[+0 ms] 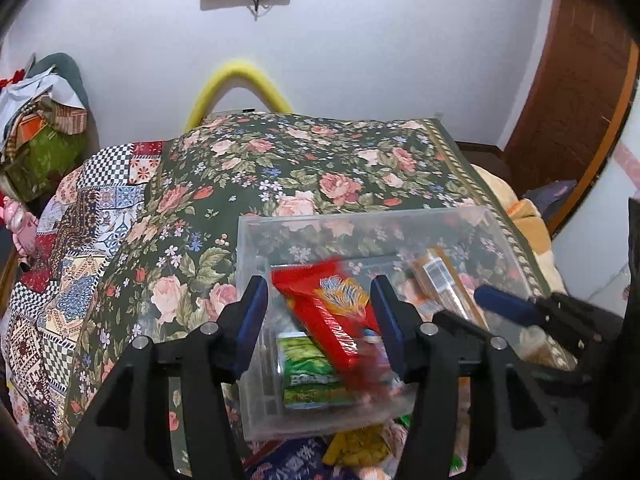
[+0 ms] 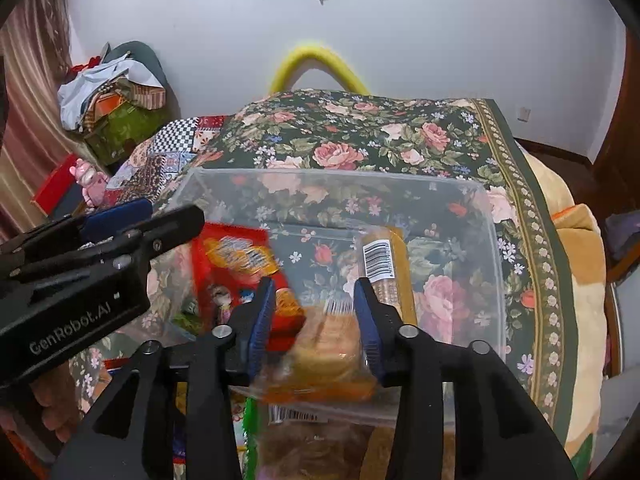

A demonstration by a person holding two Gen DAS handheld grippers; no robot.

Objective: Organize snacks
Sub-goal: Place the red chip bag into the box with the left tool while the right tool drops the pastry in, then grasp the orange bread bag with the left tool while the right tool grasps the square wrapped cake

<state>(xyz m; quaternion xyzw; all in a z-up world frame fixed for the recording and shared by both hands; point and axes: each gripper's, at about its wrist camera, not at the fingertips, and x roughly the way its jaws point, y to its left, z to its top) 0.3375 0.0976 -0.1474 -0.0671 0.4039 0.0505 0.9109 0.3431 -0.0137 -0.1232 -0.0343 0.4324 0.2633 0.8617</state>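
Soft even indoor light, fisheye-warped edges, motion-blurred snacks (image 1: 332, 320)

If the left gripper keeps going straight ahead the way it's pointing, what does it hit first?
Most likely the red snack packet, which sits blurred between the open fingers of the left gripper, over the clear bin. The green packet lies beneath it; depth is uncertain.
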